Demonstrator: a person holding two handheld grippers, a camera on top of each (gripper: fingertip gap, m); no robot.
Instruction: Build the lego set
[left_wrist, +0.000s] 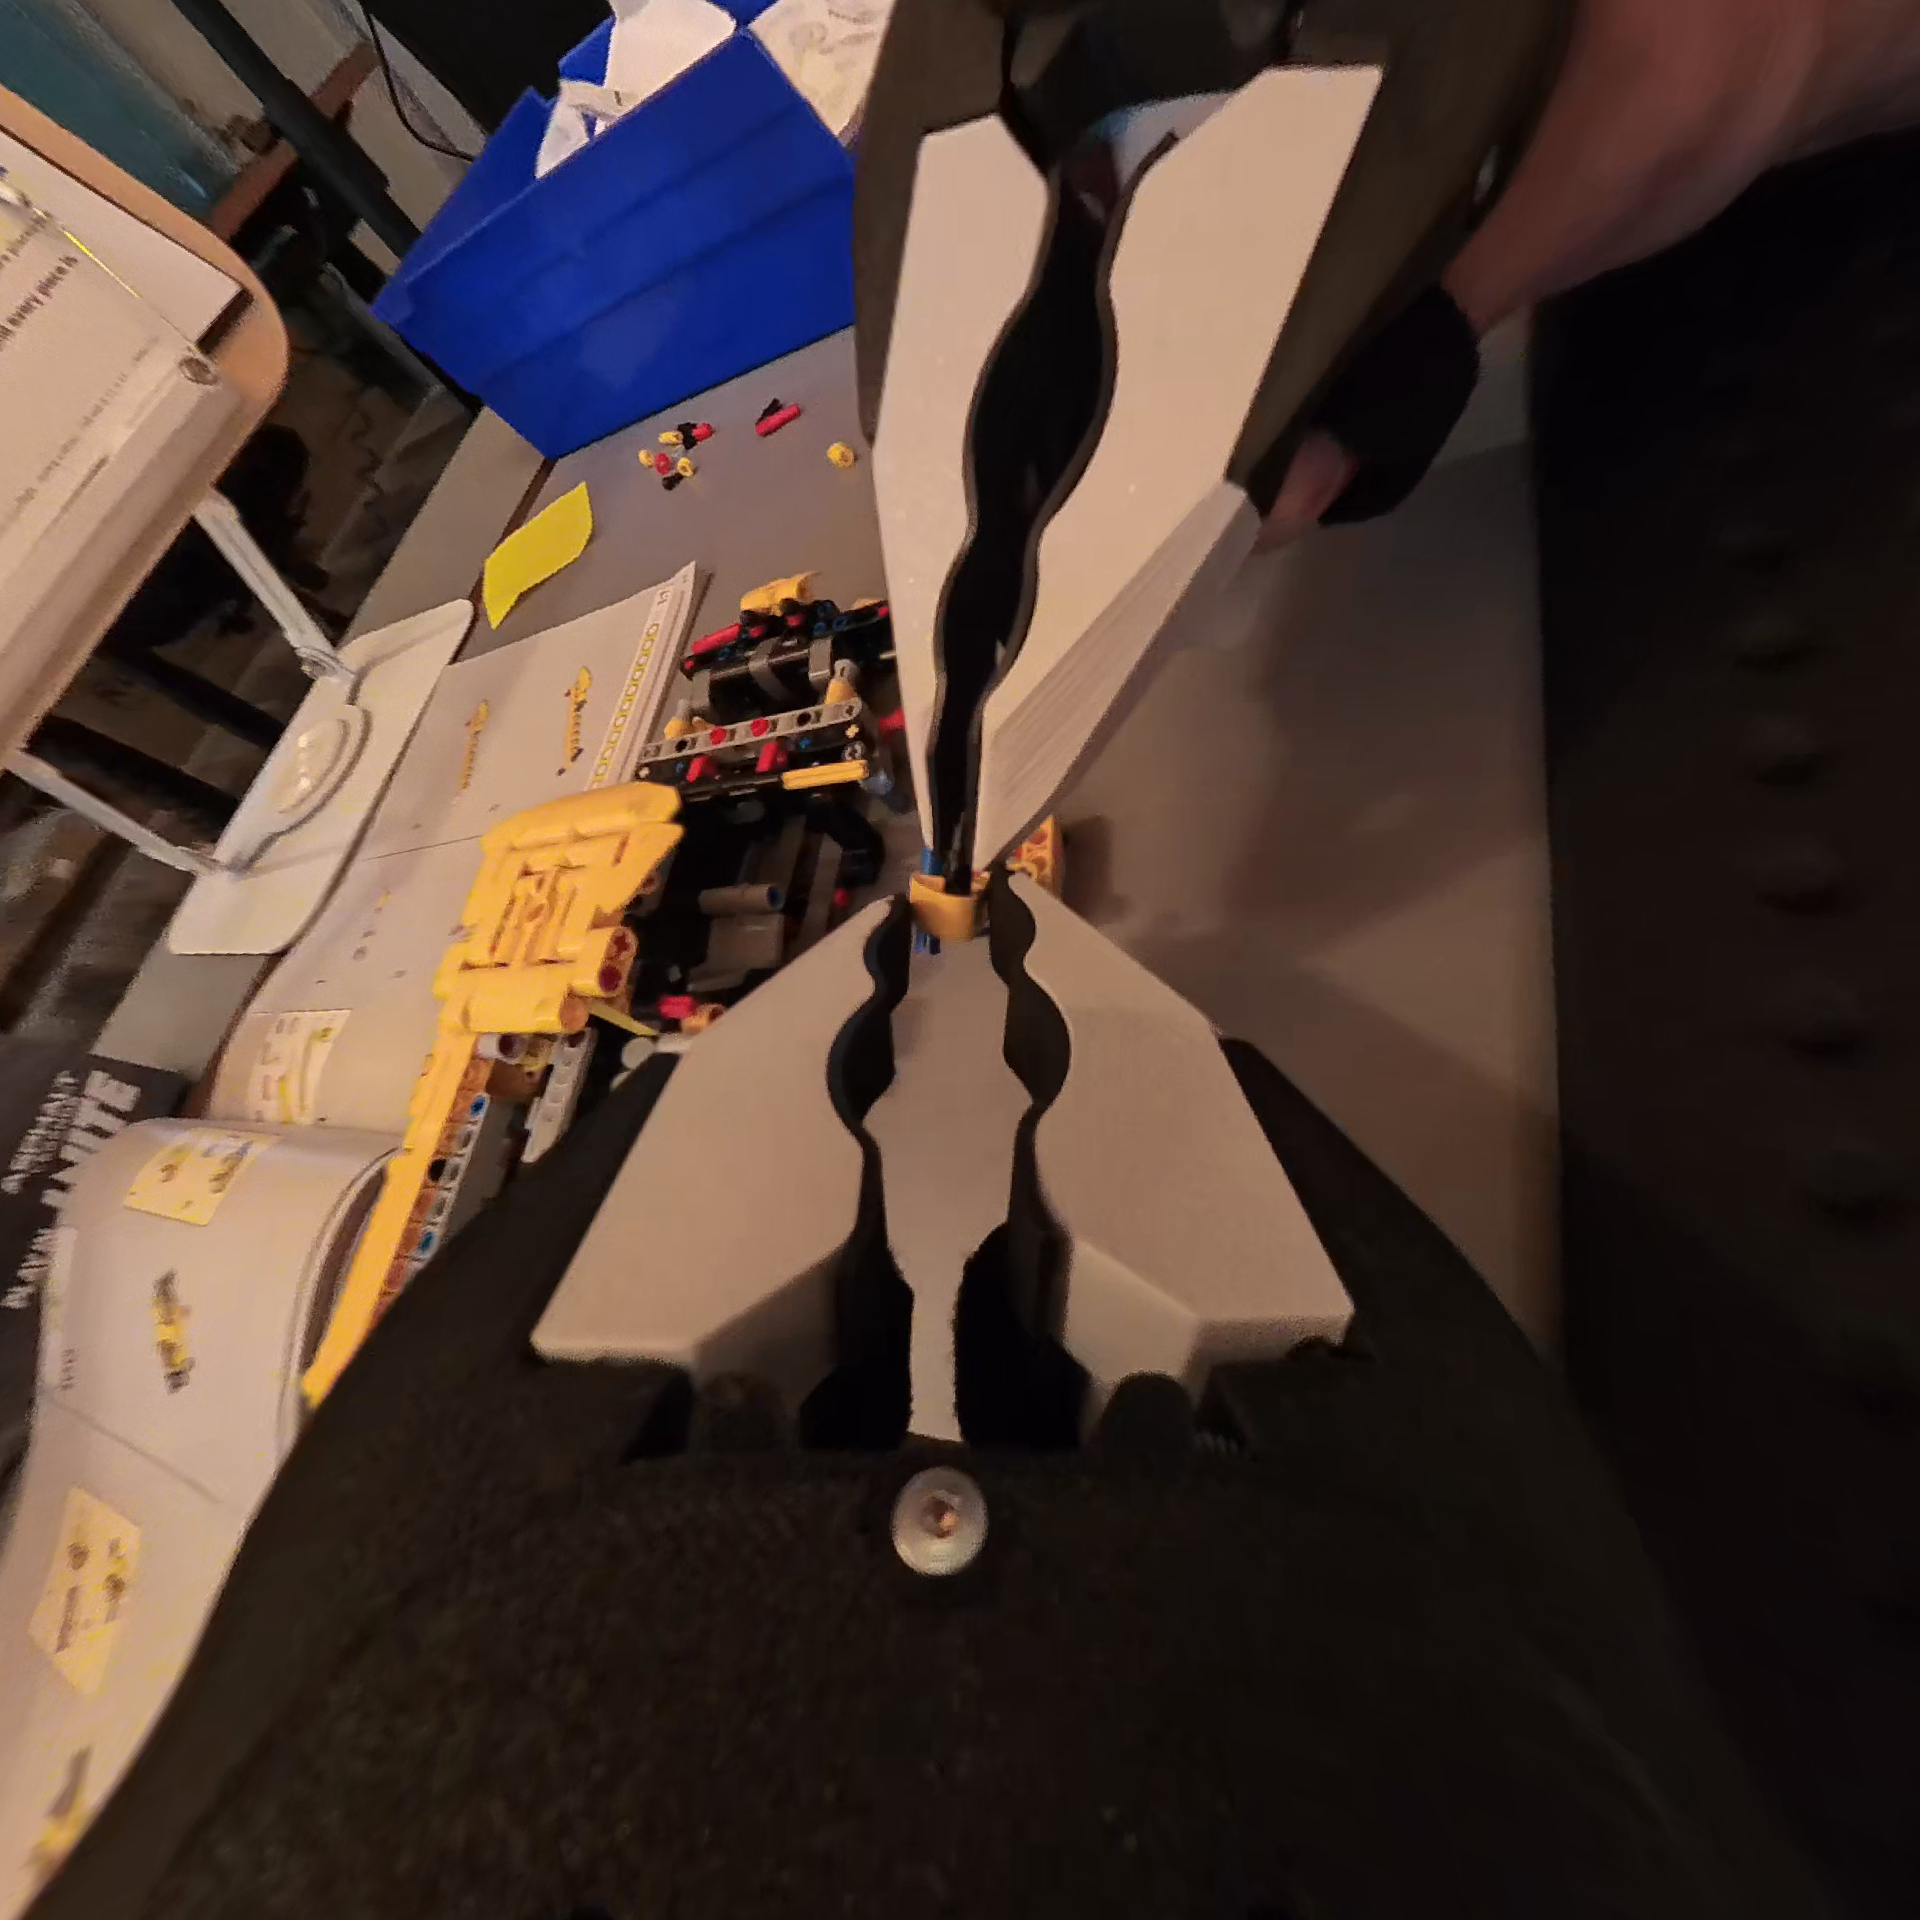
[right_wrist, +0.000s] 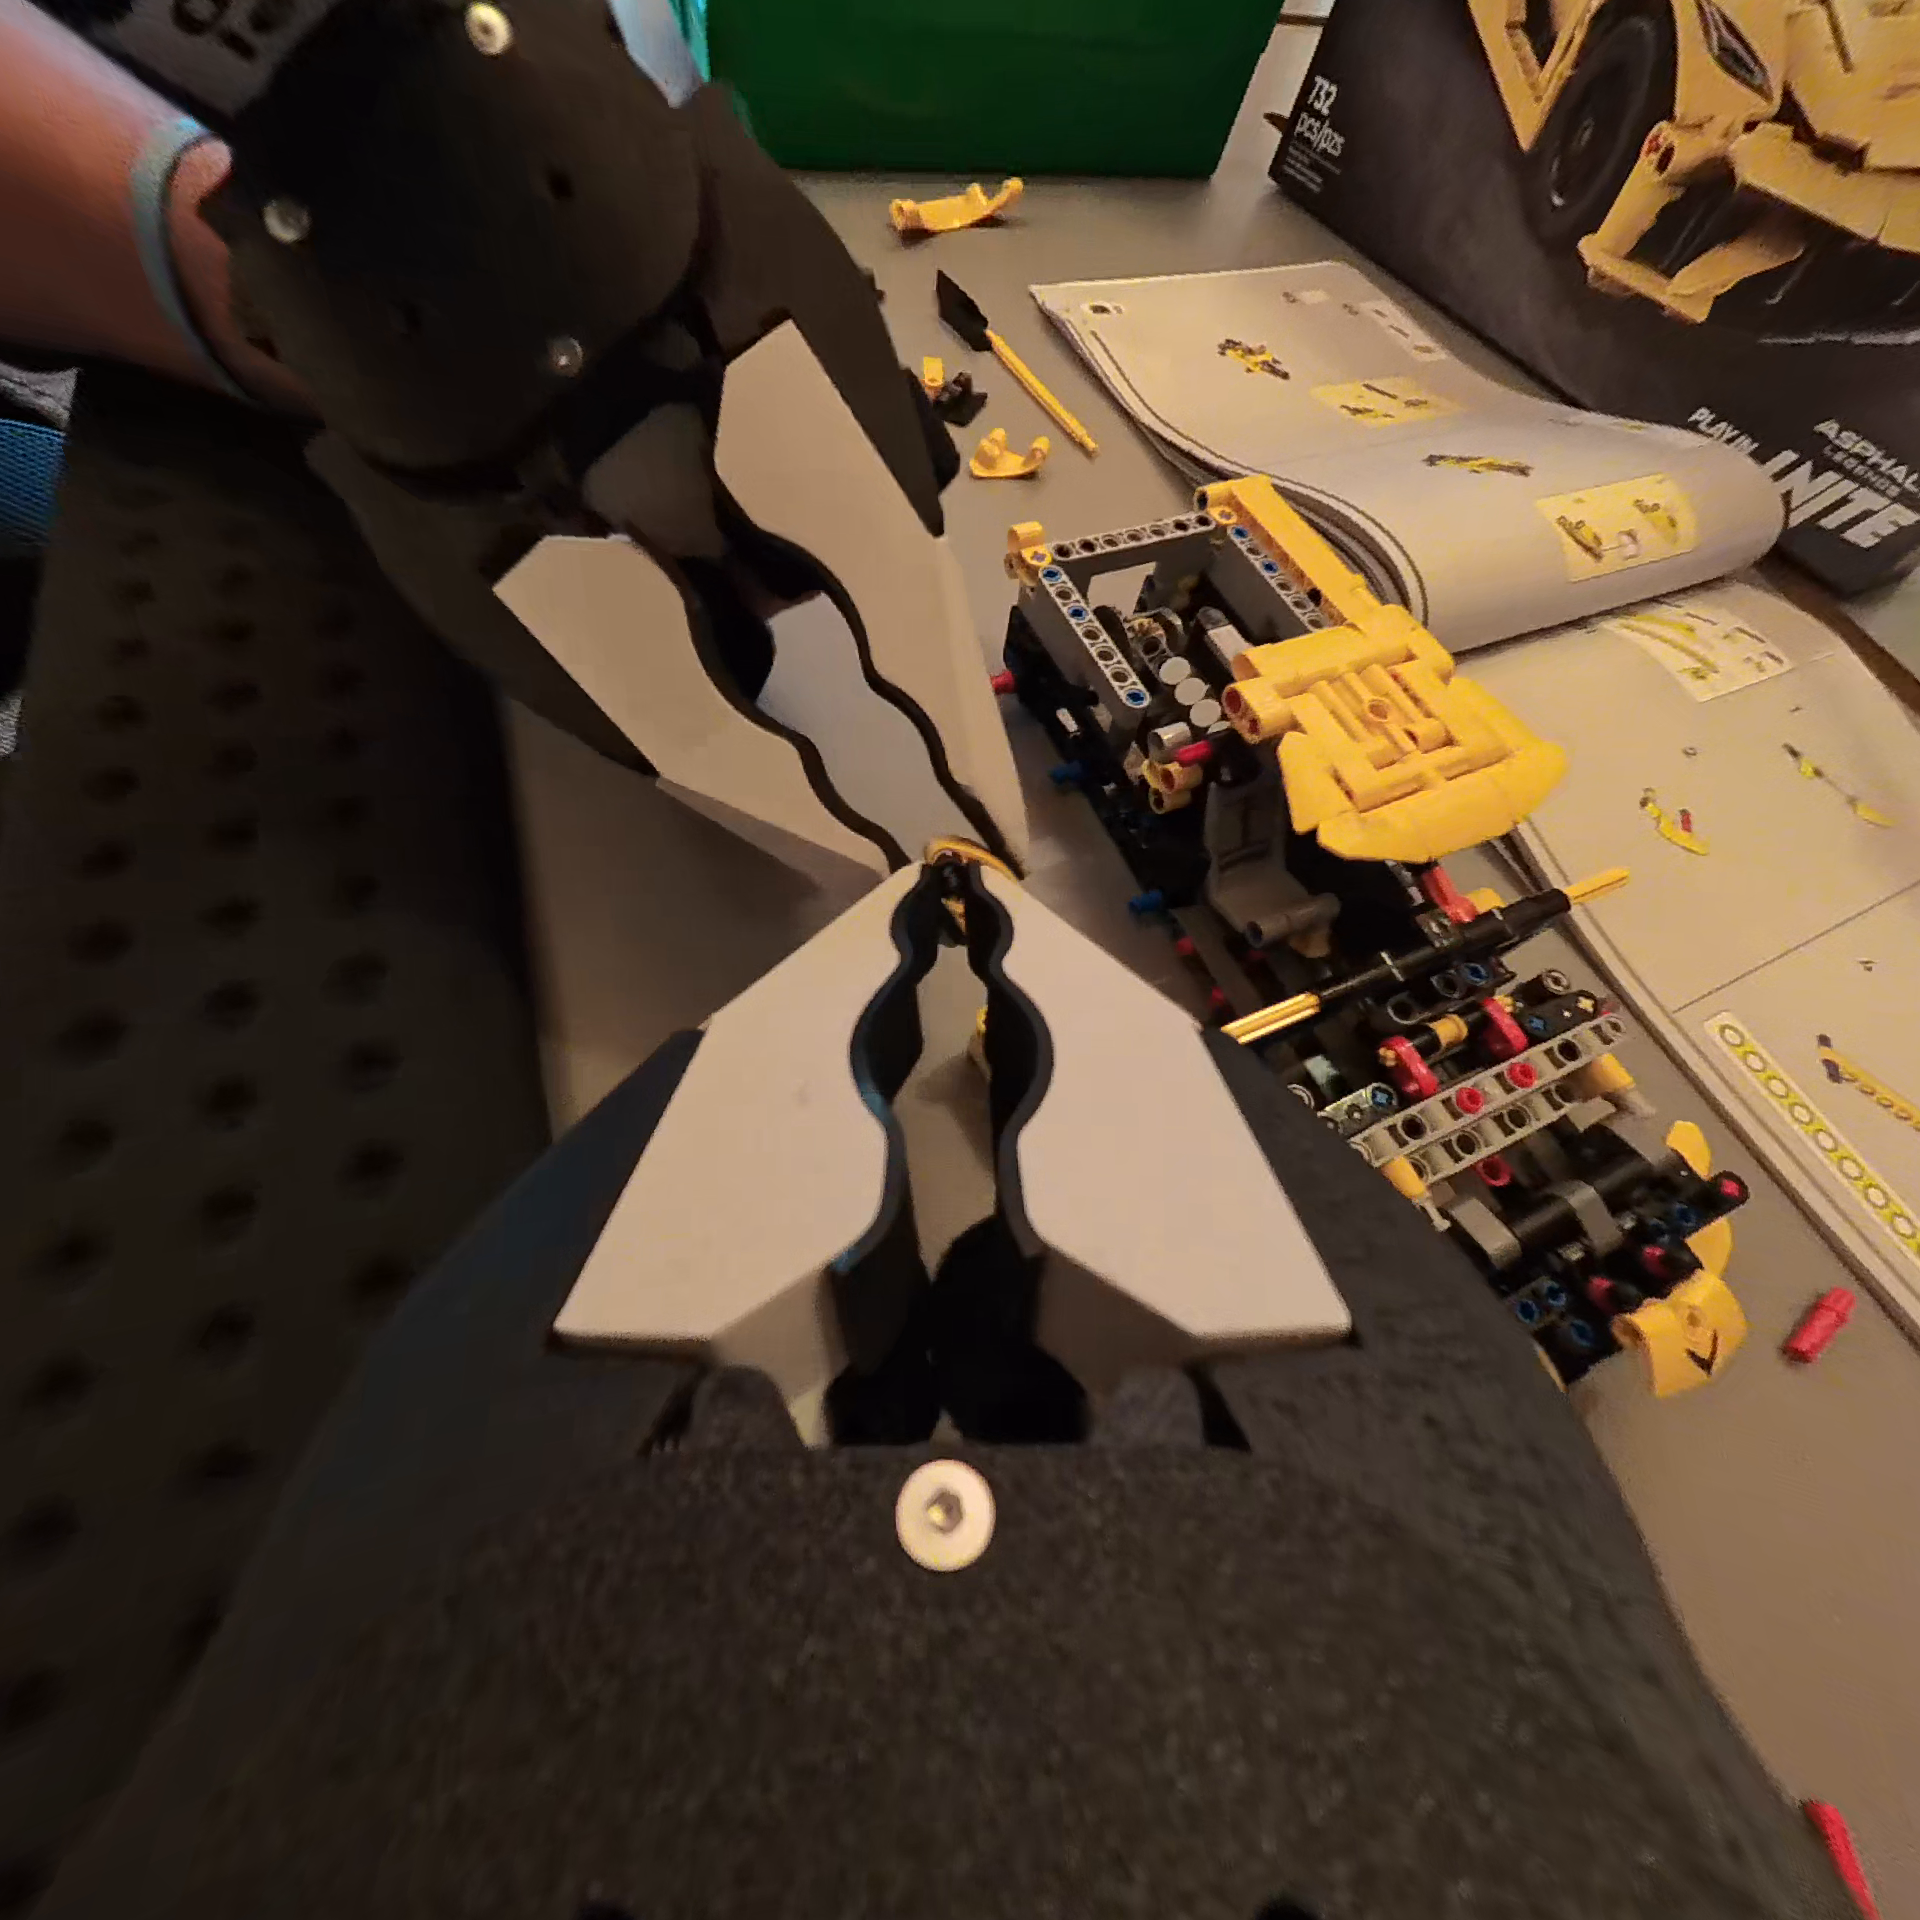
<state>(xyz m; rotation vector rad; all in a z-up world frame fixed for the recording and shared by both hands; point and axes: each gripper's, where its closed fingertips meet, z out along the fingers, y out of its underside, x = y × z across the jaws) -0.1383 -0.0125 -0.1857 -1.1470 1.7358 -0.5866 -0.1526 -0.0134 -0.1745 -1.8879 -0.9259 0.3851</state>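
Note:
My left gripper (left_wrist: 948, 902) is shut on a small yellow connector (left_wrist: 945, 909) with a blue pin through it, held above the table. My right gripper (left_wrist: 954, 860) comes in from above, tip to tip with the left, and is shut on the top of the same small piece. In the right wrist view my right gripper (right_wrist: 954, 881) pinches the yellow piece (right_wrist: 961, 852), and the left gripper (right_wrist: 1003, 854) meets it from the upper left. The half-built black and yellow car chassis (left_wrist: 769, 727) lies on the table just beyond, and also shows in the right wrist view (right_wrist: 1299, 831).
An open instruction booklet (right_wrist: 1403, 416) lies by the chassis, with the set's box (right_wrist: 1662, 156) behind. A blue bin (left_wrist: 644, 239) and a green bin (right_wrist: 987, 73) stand at the table's far sides. Loose small pieces (left_wrist: 675, 452), yellow parts (right_wrist: 1008, 457) and a red pin (right_wrist: 1818, 1325) lie around. Left and right tips are no more than a few centimetres apart.

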